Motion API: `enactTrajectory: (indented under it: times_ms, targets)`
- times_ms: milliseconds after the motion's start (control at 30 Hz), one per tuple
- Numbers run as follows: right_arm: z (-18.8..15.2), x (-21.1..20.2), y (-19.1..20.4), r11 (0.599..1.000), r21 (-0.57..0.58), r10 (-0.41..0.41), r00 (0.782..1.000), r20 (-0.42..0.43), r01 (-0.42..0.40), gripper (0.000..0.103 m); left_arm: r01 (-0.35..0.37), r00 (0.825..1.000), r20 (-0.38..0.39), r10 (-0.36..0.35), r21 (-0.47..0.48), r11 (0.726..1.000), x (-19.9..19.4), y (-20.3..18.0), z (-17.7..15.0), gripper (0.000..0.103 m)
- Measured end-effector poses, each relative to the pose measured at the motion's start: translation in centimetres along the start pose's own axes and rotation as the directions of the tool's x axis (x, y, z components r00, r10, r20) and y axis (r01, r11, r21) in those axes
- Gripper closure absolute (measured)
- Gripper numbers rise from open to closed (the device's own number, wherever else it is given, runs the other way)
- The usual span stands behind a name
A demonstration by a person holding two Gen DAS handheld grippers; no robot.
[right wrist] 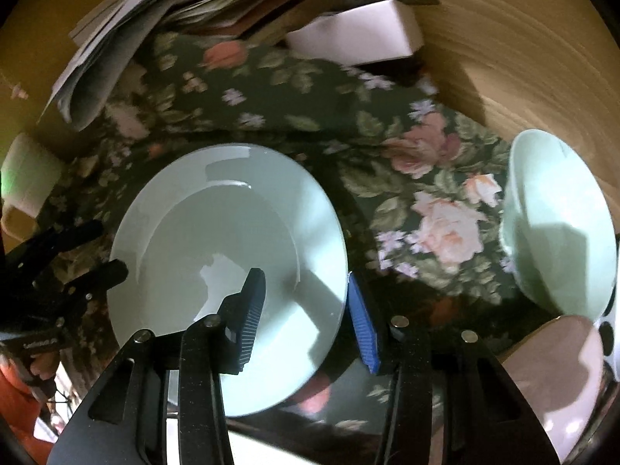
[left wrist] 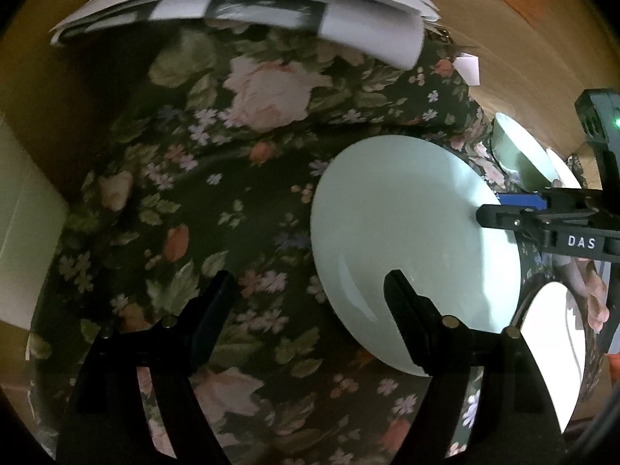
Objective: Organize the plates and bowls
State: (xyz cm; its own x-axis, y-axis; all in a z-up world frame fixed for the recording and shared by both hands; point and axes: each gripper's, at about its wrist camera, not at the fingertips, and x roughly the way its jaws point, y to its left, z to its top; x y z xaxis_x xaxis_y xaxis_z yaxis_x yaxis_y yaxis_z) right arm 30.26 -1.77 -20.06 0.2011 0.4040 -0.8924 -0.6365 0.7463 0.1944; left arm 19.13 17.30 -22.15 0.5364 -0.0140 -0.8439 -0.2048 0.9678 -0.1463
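- Currently, my right hand-held gripper (right wrist: 302, 283): unclenched, its blue pads (right wrist: 362, 329) straddling the near-right rim of the pale green plate (right wrist: 232, 232). One pad is over the plate's well, the other just outside its edge, with a gap showing between them.
- My left hand-held gripper (left wrist: 308, 283): released and wide, holding nothing, above the floral cloth (left wrist: 232, 155) on the bench, with the plate beneath its right finger.
- Green bowl (right wrist: 558, 224): to the right of my right hand-held gripper, apart from the plate.
- Mug (right wrist: 27, 178): far left of it.
- Loose papers (left wrist: 232, 0) and white box (right wrist: 356, 35): ahead, beyond the plate.
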Motion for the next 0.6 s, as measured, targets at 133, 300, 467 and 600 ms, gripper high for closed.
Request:
enactTrajectory:
  times_ms: [133,300,467,600]
  targets:
    - [-0.8,0.1,1.7,0.999,0.006,0.045,0.999,0.001,-0.045,0.063,-0.015,1.0,-0.009,0.015,-0.022,1.0,-0.4,1.3,-0.5,0.024]
    - [-2.3,0.3,4.1,0.998,-0.005,0.069,0.998,0.011,-0.069,0.063,-0.009,1.0,-0.004,0.009,-0.014,1.0,-0.7,1.8,-0.8,0.024]
    - [-4.2,0.7,5.9,0.997,0.009,0.072,0.997,0.031,-0.072,0.062,-0.009,1.0,0.005,0.009,0.021,1.0,-0.5,1.5,-0.9,0.024]
    - [-4.6,1.2,6.0,0.995,0.032,0.093,0.995,0.019,-0.094,0.062,-0.04,0.999,0.021,0.039,0.049,0.998,0.6,0.2,-0.6,0.024]
